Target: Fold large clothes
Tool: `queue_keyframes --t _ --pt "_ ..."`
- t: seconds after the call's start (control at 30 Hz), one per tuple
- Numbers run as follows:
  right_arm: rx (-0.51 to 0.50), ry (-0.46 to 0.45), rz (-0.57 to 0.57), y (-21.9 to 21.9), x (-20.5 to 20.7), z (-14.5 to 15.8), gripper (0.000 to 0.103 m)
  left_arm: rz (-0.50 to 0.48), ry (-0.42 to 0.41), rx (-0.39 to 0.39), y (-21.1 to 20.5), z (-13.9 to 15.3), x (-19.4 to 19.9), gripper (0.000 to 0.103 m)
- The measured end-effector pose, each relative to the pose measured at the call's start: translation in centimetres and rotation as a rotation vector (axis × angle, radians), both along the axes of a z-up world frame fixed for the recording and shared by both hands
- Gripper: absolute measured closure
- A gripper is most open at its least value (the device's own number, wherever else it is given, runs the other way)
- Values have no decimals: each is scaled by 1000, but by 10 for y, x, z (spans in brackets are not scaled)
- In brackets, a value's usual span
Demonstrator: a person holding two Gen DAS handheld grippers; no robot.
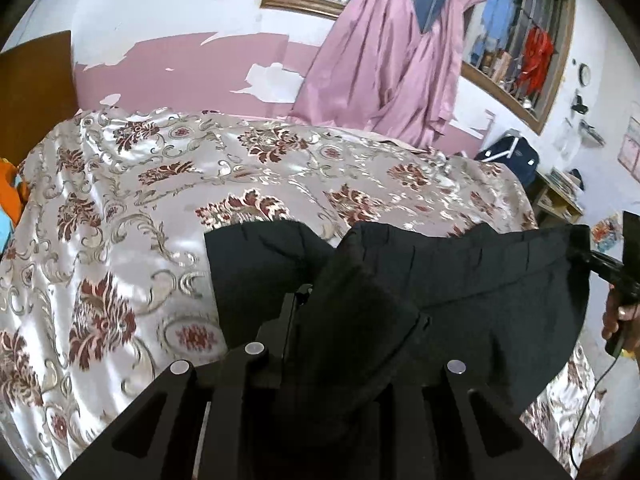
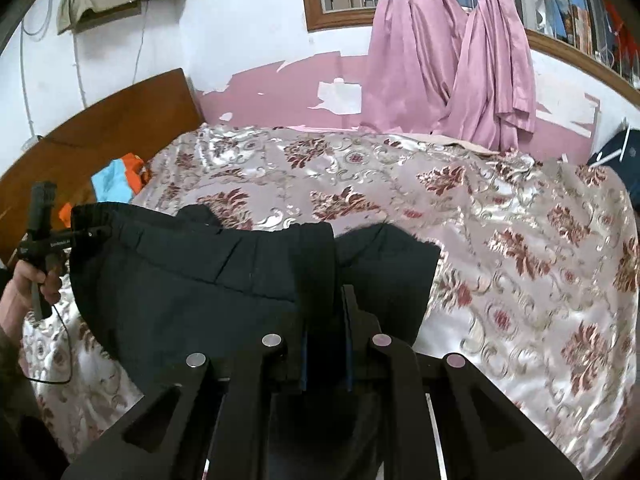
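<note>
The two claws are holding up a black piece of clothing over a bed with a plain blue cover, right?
Not quite. The bed cover isn't plain blue; it is shiny silver-white with dark red flowers, as the right wrist view shows. The rest is right: the left claw and right claw each grip the black clothing above the bed.

Garment (image 2: 200, 276) stretched between left claw (image 2: 86, 236) and right claw (image 2: 326, 312), above bedspread (image 2: 500, 240), curtains (image 2: 452, 64) behind
</note>
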State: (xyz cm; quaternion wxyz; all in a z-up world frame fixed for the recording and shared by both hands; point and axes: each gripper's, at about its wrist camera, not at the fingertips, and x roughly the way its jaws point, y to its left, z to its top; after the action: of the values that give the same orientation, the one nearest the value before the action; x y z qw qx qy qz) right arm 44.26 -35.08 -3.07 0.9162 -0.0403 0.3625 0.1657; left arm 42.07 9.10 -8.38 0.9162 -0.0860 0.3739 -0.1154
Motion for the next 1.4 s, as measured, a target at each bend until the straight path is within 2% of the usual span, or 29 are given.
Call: queue_keyframes --t 0.13,0.23,0.43,0.57,0.77,0.97,1.2,1.3,1.4 --pt "17 5 -32 1 34 3 91 24 36 -27 3 -7 36 85" --pt "43 32 -59 -3 57 -6 91 23 79 -31 4 -19 60 85" --pt "83 126 -116 -15 108 -54 91 38 195 -29 4 -63 114 84" --pt "64 182 -141 -14 134 -87 91 26 214 73 -8 -88 129 82" --pt "70 243 -184 -19 154 -126 90 32 233 63 -3 -101 145 80" --pt "59 247 -190 -20 163 -140 89 39 227 72 -4 -111 152 76" --pt "71 235 -212 -22 159 -149 88 48 211 34 -1 -123 153 74" --pt "77 230 -214 -22 159 -151 88 36 158 37 -1 -111 146 79" --pt "78 184 -200 -22 156 -135 88 28 80 -24 9 -92 138 82"
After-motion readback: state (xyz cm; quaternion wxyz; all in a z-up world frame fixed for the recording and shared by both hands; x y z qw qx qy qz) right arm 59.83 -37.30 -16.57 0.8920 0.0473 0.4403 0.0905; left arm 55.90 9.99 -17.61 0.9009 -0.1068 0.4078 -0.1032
